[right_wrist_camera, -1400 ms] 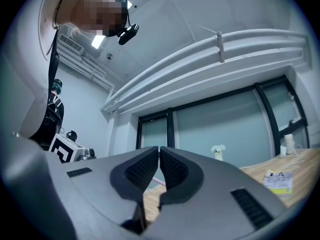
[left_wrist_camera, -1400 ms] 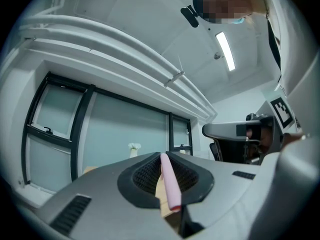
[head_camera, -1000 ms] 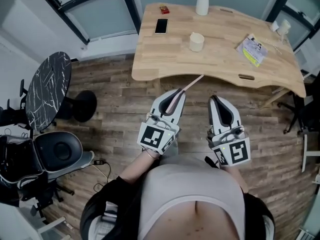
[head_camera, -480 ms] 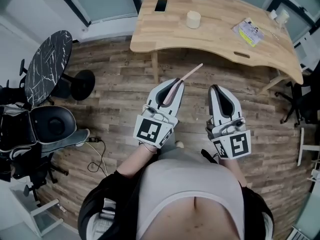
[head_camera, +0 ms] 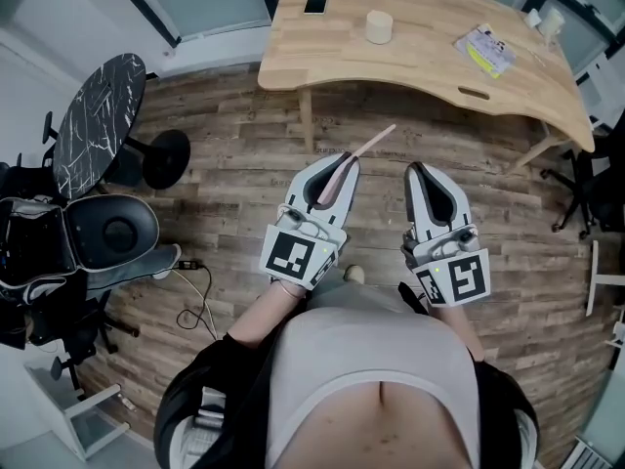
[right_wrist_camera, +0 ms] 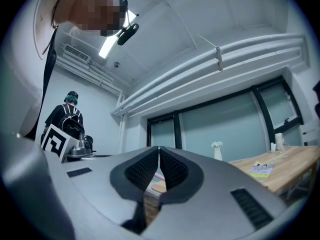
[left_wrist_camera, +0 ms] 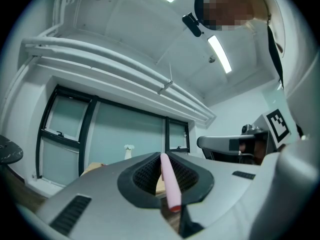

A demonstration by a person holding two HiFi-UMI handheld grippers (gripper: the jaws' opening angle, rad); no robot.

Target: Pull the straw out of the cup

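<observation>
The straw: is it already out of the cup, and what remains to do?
Done: the straw is out; the cup stands on the table, far from it. In hand: the jaws of the left gripper grip the straw over the floor; the right gripper is shut, empty. Left: nothing of the pull itself.

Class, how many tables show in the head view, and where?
2. The wooden table stands at the top; the round black marbled table is at the left. Furniture cut off at the right edge may hide another.
</observation>
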